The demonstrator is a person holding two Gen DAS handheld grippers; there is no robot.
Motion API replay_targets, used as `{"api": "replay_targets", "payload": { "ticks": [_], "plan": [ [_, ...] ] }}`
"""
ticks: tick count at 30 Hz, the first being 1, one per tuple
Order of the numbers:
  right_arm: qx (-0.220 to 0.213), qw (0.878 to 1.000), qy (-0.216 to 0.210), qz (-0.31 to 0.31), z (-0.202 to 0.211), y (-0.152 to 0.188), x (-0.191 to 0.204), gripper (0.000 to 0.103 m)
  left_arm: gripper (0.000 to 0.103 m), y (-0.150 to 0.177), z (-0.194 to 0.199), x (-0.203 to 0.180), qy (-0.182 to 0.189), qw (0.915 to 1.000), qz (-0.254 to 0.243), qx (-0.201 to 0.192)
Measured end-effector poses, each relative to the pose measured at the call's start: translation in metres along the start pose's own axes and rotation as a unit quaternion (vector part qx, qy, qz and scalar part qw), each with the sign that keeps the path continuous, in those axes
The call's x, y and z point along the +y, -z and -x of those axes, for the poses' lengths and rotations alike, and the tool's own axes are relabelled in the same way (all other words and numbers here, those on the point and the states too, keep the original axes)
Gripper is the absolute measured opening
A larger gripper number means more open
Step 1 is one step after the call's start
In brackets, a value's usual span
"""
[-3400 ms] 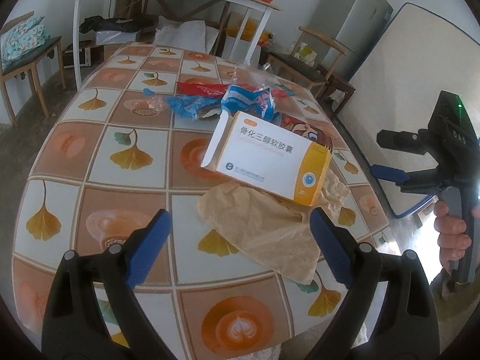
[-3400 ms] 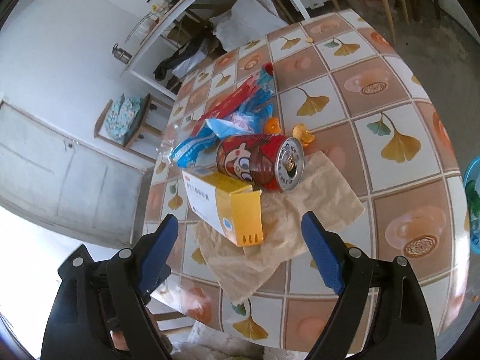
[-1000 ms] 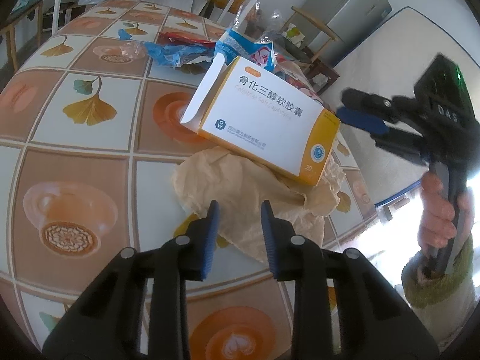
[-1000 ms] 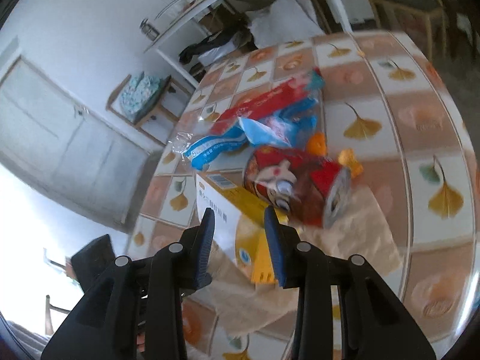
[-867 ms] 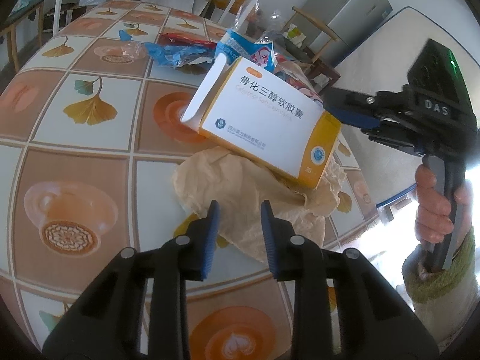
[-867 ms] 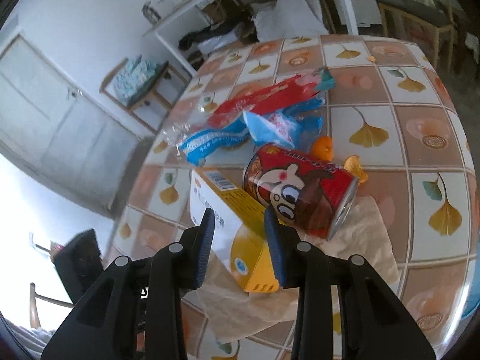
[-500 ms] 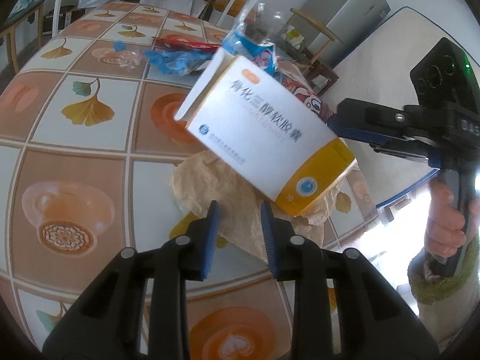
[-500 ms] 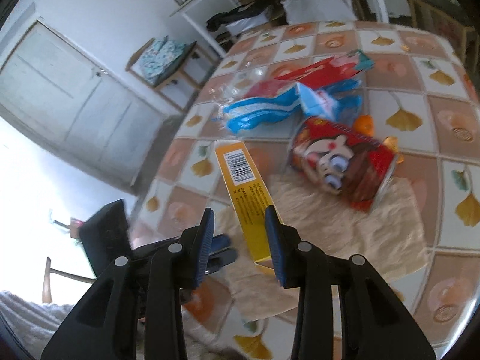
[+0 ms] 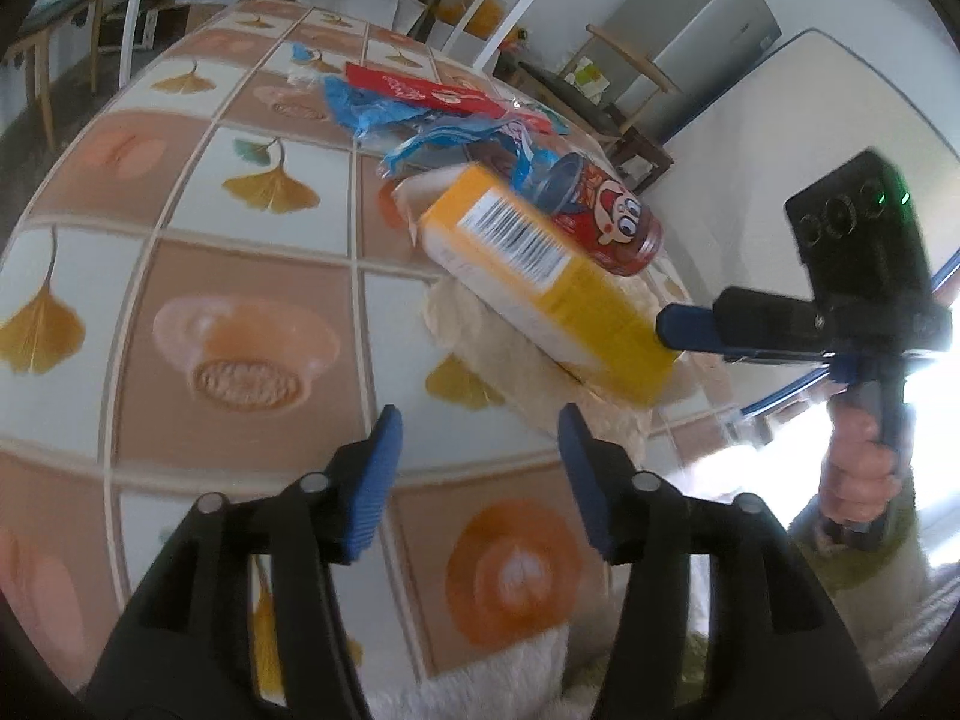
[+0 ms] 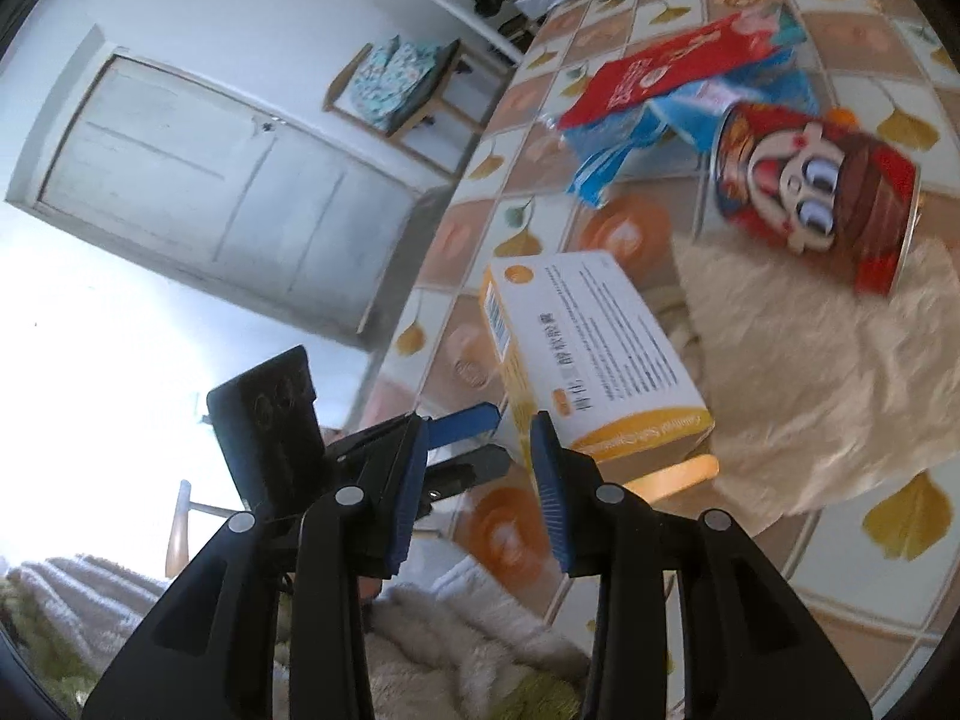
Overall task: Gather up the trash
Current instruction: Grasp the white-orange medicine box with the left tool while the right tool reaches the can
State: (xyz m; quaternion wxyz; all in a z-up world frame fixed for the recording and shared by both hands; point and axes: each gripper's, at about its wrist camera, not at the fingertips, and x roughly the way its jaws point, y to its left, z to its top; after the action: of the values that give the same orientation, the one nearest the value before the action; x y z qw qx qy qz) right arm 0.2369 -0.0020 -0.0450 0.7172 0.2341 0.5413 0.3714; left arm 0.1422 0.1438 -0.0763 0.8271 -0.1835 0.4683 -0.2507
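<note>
A white and yellow medicine box is held tilted above the table by its yellow end; it also shows in the right wrist view. My right gripper is shut on that box end and shows in the left wrist view. My left gripper is open and empty, just below the box over the table's near edge. A red cartoon can lies on its side on crumpled tan paper. Blue wrappers and a red packet lie behind.
The tiled ginkgo-pattern table carries the trash. A white fluffy cover lies below its near edge. A white door, a chair with a patterned cushion, a shelf rack and a grey cabinet stand around.
My right gripper has lifted the medicine box off the paper and turned it onto its edge, uncovering the red can. My left gripper has opened.
</note>
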Motion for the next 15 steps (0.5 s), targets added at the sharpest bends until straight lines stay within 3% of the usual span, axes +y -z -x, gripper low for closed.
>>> {"api": "replay_targets", "payload": {
  "ticks": [5, 11, 15],
  "plan": [
    [-0.032, 0.999, 0.002, -0.024, 0.018, 0.009, -0.012, 0.044, 0.067, 0.002, 0.009, 0.01, 0.044, 0.9979, 0.048, 0.001],
    [-0.037, 0.997, 0.047, -0.055, 0.008, -0.011, -0.027, 0.044, 0.067, -0.001, 0.001, 0.012, 0.058, 0.9952, 0.079, 0.008],
    [-0.012, 0.994, 0.087, -0.065, -0.022, -0.031, -0.033, 0.046, 0.067, 0.001, -0.01, 0.002, 0.055, 0.9957, 0.074, 0.012]
  ]
}}
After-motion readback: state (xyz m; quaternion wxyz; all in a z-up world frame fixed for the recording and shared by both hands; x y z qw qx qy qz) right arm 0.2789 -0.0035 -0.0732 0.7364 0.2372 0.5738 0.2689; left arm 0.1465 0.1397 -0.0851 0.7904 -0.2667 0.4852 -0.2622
